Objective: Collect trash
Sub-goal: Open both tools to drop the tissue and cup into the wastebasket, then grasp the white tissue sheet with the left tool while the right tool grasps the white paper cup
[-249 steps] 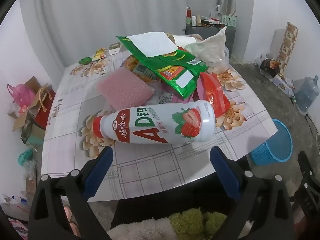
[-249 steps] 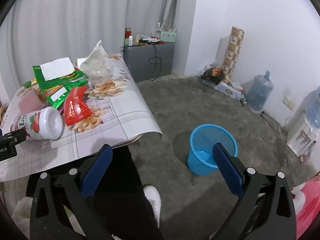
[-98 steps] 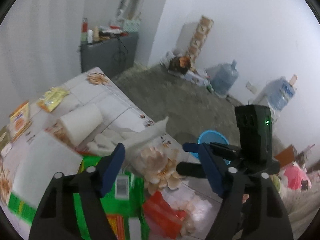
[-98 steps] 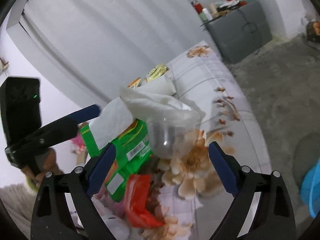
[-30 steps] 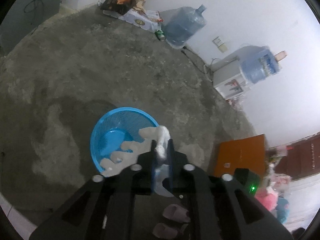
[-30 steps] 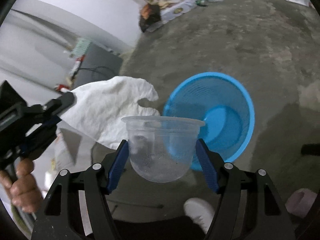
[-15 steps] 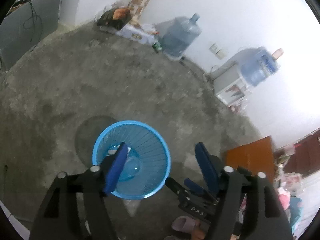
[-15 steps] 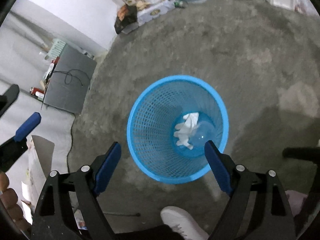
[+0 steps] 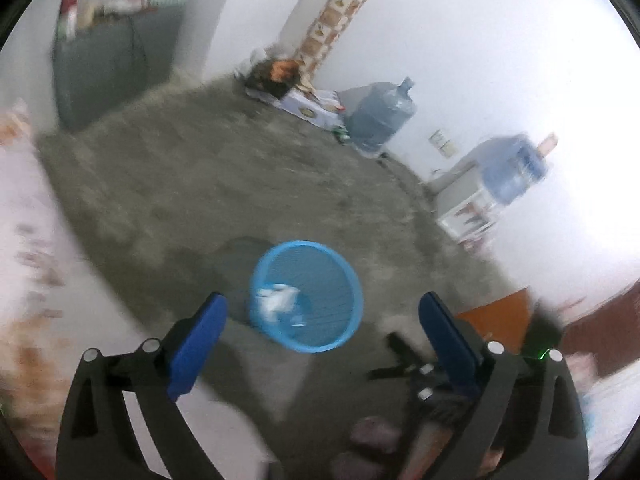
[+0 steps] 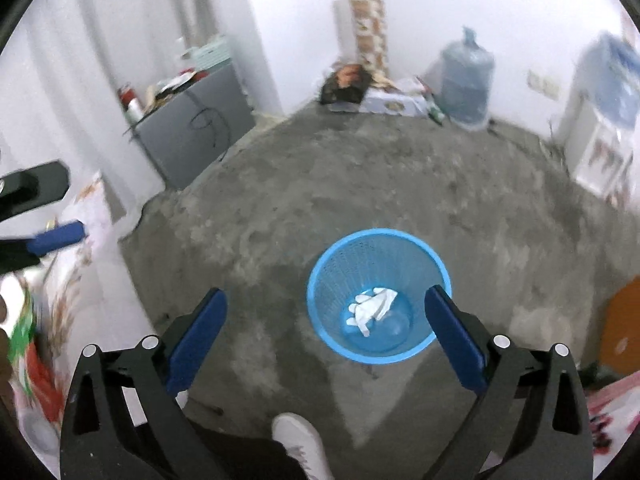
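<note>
Since a second ago the white bag [image 10: 374, 305] and clear cup [image 10: 396, 322] have left the jaws and now lie in the blue basket [image 10: 328, 280]. The left gripper [image 9: 322, 326] is spread and empty, its view blurred, the basket just ahead between its fingers. The right gripper [image 10: 325, 328], also spread, hangs above bare floor [image 10: 360, 184], basket rim by its right finger.

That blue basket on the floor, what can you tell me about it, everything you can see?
The blue basket is a round, bright blue bin that looks like plastic, with mesh-like walls and a smooth rim. It stands upright on the grey concrete floor, open at the top. At its bottom lie a crumpled white tissue and a clear plastic cup. Nothing else touches it; both open grippers are above it.
</note>
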### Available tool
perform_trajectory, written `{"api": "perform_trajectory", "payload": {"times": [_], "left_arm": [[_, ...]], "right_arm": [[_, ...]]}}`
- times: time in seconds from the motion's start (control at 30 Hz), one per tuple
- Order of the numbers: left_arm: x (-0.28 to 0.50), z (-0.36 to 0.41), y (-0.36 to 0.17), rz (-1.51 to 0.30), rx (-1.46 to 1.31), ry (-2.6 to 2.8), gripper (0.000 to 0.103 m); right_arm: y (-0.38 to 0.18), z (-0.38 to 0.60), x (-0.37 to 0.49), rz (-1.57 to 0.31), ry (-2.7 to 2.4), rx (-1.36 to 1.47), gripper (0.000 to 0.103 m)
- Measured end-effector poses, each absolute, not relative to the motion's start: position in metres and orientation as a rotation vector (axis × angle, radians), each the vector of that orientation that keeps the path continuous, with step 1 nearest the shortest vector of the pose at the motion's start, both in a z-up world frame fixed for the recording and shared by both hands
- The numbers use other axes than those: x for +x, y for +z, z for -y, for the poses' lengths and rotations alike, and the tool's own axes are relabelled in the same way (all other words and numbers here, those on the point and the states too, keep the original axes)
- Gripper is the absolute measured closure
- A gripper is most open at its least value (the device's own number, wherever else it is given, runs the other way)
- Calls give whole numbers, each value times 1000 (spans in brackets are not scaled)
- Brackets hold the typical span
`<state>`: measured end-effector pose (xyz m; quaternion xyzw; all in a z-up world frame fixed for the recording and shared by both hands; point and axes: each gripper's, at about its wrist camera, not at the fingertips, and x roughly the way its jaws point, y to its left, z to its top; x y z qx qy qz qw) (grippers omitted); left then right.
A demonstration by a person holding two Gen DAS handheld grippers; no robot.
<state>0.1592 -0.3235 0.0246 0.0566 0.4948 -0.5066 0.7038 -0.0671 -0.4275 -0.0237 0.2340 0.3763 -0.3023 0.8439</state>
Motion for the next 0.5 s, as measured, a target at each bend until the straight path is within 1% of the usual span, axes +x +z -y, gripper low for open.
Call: {"api": "perform_trajectory", "payload": {"times": [0.1,0.23,0.5], "left_arm": [[164,274,48,-1028,178,-1067,8],[173,217,66,-987,155,-997,7],[186,114,89,-939,3,-874,7]], "right_arm": [[-9,406,-60,-769,-598,433,8],[9,381,-48,-753,-586,354,8],[43,345,-40,-659,-499,201,8]]}}
